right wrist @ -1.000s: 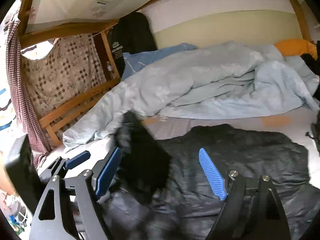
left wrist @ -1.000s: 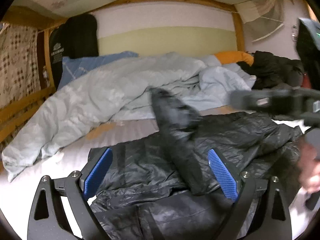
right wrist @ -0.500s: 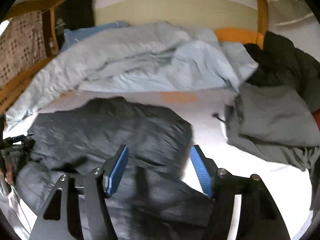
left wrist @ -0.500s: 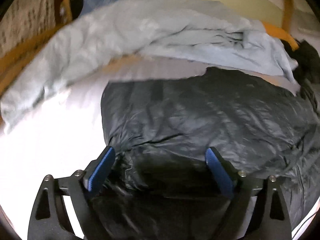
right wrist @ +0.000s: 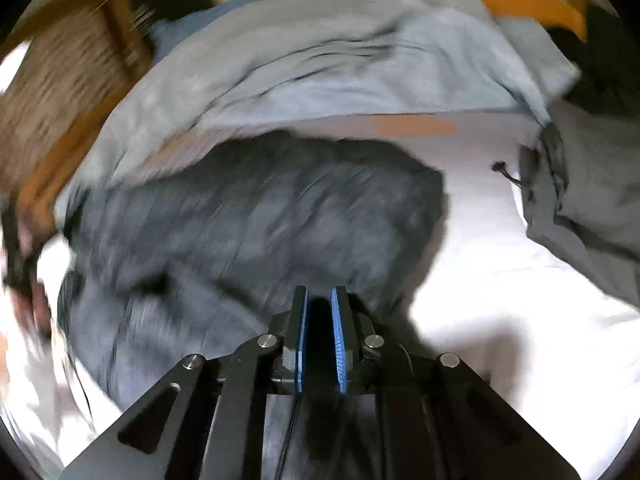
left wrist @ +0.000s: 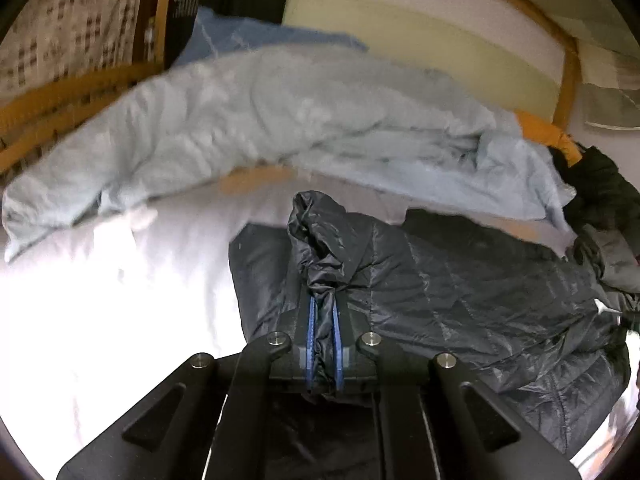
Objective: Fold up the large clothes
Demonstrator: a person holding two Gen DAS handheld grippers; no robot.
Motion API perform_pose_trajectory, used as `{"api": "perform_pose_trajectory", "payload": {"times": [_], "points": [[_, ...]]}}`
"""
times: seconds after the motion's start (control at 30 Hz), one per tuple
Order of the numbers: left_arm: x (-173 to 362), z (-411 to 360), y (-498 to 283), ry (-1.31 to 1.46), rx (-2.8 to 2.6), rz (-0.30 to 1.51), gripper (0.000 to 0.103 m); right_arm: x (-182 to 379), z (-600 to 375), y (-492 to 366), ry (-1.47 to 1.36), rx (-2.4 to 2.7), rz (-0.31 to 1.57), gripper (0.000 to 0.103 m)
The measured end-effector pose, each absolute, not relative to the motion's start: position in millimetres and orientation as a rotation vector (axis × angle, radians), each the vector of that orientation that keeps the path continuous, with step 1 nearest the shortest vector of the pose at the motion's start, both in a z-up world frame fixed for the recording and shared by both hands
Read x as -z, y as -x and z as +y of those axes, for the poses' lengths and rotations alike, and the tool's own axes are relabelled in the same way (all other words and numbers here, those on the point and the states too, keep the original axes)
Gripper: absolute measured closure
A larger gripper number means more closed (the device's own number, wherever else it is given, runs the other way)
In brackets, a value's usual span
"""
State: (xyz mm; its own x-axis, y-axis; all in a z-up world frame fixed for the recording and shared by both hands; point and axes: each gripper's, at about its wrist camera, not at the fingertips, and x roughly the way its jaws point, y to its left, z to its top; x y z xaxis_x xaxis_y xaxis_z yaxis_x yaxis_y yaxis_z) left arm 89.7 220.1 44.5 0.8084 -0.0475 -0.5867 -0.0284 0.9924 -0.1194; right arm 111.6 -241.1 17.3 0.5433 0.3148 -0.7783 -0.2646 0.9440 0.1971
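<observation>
A dark quilted jacket (left wrist: 460, 292) lies spread on the white bed sheet (left wrist: 100, 300), near the front edge of the bed, with a rumpled pale blue duvet (left wrist: 300, 120) piled along the far side and a grey garment (right wrist: 592, 200) off to the right. The left gripper (left wrist: 323, 322) is closing its fingers on a bunched ridge of the jacket's left edge; the shiny fabric is visibly pinched between the blue pads and stands up in a crumpled peak just beyond them. The right gripper (right wrist: 320, 320) is also closing, its fingers nearly together over the jacket's near right edge; dark cloth seems to sit between the pads, but the view is blurred and shadowed, so how much is caught I cannot tell. The likely trouble is the fabric itself: it looks slick and puffy, so a thin pinch could slide out once the edge is lifted, dropping one side and skewing the fold. The left grip may also hold only the top layer of the bunch, which would peel the jacket open rather than carry it over. If the two hands lift unevenly, the jacket could drag across the sheet towards the duvet.
</observation>
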Motion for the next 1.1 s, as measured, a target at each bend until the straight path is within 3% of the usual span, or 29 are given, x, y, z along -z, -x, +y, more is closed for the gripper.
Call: {"api": "perform_pose_trajectory", "payload": {"times": [0.27,0.57,0.7,0.93,1.1], "points": [[-55.6,206.8,-88.9,0.050,0.030,0.583,0.093,20.0,-239.2,-53.1,-0.051,-0.404,1.041,0.090],[-53.2,206.5,-89.0,0.046,0.018,0.585,0.092,-35.1,-261.8,-106.4,-0.177,-0.137,0.799,0.090],[-44.5,214.2,-96.4,0.086,0.010,0.623,0.092,-23.5,-264.7,-132.7,-0.192,-0.131,0.876,0.090],[-50.8,224.8,-91.5,0.105,-0.019,0.594,0.092,15.2,-224.9,-68.8,-0.023,-0.229,0.904,0.090],[-48.2,224.2,-91.5,0.080,-0.035,0.601,0.092,29.8,-240.0,-63.0,-0.123,-0.240,0.969,0.090]]}}
